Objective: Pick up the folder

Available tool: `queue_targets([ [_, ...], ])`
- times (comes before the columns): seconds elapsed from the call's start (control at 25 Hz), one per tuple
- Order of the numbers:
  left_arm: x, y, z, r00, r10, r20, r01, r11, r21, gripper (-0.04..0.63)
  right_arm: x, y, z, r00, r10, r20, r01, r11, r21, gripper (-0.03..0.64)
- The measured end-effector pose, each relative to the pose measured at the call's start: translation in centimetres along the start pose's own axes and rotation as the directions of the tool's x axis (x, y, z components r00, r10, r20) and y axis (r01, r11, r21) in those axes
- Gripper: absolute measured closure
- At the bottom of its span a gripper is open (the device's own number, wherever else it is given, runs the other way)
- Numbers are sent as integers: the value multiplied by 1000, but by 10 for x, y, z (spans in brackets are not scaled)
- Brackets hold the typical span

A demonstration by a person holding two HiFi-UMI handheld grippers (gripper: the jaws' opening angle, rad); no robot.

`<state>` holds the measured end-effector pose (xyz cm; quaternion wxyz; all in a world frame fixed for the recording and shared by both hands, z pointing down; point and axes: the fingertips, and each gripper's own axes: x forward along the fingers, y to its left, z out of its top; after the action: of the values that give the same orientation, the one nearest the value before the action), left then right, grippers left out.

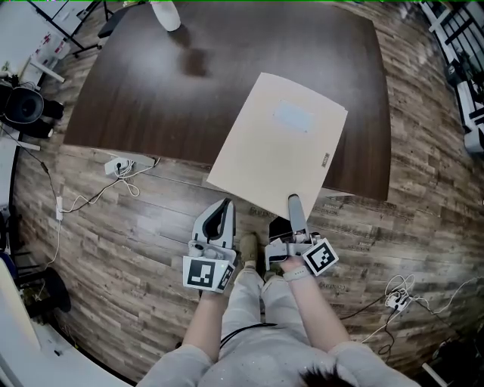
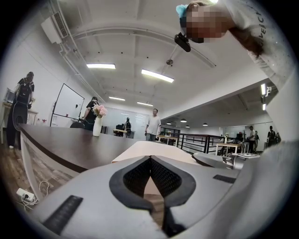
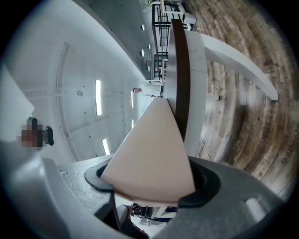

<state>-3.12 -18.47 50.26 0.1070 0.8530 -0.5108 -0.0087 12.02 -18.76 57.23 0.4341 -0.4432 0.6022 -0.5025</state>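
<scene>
A wood-plank floor is seen around a dark table, with a white vase set at its 12 o'clock edge. The beige folder (a pale label on its cover) is found overhanging the table's 6 o'clock edge, its near edge clamped between the jaws of the right gripper. The left gripper is held just beside the folder's 7 o'clock corner, its jaws pressed together on nothing.

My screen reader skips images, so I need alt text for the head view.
The right gripper clamps the near edge of a beige folder that overhangs a dark table. The left gripper, shut and empty, hangs beside it.
</scene>
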Motion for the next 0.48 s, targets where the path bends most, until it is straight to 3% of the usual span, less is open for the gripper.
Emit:
queue_targets([
  [0.12,-3,6,-1,1000,8,-2,-8,1000,-7,597,1,0,-2,1000,-9,2,9,1000,-6,294],
  [0.48,-5,19,-1,1000,29,1,-29,999,-17,597,5,-2,-1,1000,-30,9,30,1000,-3,330],
])
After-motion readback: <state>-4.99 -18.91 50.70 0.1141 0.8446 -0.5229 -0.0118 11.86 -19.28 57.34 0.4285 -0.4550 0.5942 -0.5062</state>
